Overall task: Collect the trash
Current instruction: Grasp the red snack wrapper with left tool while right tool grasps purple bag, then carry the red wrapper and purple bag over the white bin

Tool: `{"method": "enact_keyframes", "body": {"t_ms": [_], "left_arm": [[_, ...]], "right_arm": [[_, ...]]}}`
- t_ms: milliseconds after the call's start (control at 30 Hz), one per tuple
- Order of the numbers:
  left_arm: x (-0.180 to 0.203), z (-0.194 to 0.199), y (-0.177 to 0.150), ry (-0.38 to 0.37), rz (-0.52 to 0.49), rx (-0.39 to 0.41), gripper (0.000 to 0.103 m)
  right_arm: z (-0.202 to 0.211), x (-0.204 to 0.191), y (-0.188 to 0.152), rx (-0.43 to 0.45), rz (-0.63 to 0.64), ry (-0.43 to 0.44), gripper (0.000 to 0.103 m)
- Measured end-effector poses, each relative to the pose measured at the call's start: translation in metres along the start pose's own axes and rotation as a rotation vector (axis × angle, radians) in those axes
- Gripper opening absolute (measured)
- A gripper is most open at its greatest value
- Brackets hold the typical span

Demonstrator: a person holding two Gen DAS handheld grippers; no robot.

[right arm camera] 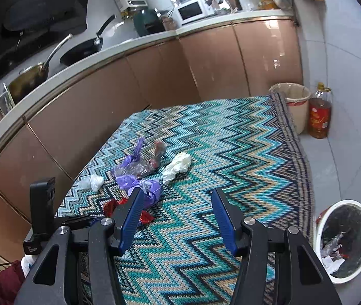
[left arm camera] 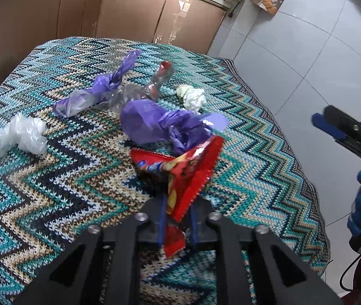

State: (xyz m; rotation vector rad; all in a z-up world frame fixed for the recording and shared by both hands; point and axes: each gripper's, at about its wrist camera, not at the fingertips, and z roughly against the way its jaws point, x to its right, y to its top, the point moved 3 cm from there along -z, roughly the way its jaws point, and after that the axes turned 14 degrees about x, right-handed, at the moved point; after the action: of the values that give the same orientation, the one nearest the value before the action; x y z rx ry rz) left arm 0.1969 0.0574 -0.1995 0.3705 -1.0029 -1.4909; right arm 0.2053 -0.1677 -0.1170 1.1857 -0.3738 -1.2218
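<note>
The left gripper (left arm camera: 177,218) is clamped on a shiny red wrapper (left arm camera: 188,175) with zigzag edges, low on the knitted zigzag cloth (left arm camera: 53,190). Just past it lie crinkly purple bags (left arm camera: 155,124), a clear plastic ball (left arm camera: 15,137) and a soft white wad (left arm camera: 191,96). The right gripper (right arm camera: 177,216) hangs with its jaws apart and nothing in them, over bare cloth. A round white bin (right arm camera: 345,241) sits on the floor by the cloth's right edge.
</note>
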Motion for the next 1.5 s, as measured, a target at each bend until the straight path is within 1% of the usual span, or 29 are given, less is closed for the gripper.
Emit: {"method": "enact_keyframes", "body": {"t_ms": [133,300,467,533,667,867,900,933,1167,1367,1500], "left_arm": [[-0.007,0.007,0.0,-0.026,0.024,0.025,0.007],[-0.024,0.018,-0.002,-0.048,0.084,0.046,0.007],[-0.036,0.028,-0.007,-0.065,0.12,0.067,0.007],[-0.041,0.029,-0.008,-0.072,0.14,0.071,0.007],[-0.05,0.031,-0.01,-0.082,0.171,0.078,0.007],[-0.053,0.033,-0.008,-0.078,0.177,0.088,0.007],[-0.054,0.034,-0.008,-0.076,0.176,0.09,0.007],[-0.054,0.036,-0.009,-0.073,0.174,0.091,0.007],[-0.05,0.052,-0.013,-0.038,0.166,0.097,0.007],[-0.035,0.074,-0.011,-0.017,0.133,0.123,0.007],[-0.023,0.089,-0.008,-0.007,0.103,0.143,0.007]], "right_arm": [[-0.026,-0.005,-0.007,-0.045,-0.001,0.027,0.052],[-0.062,-0.02,-0.019,-0.116,0.017,0.072,0.052],[-0.093,-0.034,-0.025,-0.17,0.039,0.108,0.052],[-0.105,-0.041,-0.029,-0.191,0.054,0.122,0.054],[-0.128,-0.047,-0.035,-0.229,0.071,0.135,0.055],[-0.151,-0.045,-0.046,-0.266,0.071,0.136,0.055],[-0.152,-0.045,-0.047,-0.267,0.069,0.138,0.052],[-0.152,-0.045,-0.048,-0.269,0.065,0.143,0.045],[-0.131,-0.051,-0.045,-0.243,0.069,0.175,0.042],[-0.093,-0.046,-0.033,-0.179,0.049,0.175,0.042],[-0.059,-0.039,-0.025,-0.121,0.034,0.159,0.042]]}}
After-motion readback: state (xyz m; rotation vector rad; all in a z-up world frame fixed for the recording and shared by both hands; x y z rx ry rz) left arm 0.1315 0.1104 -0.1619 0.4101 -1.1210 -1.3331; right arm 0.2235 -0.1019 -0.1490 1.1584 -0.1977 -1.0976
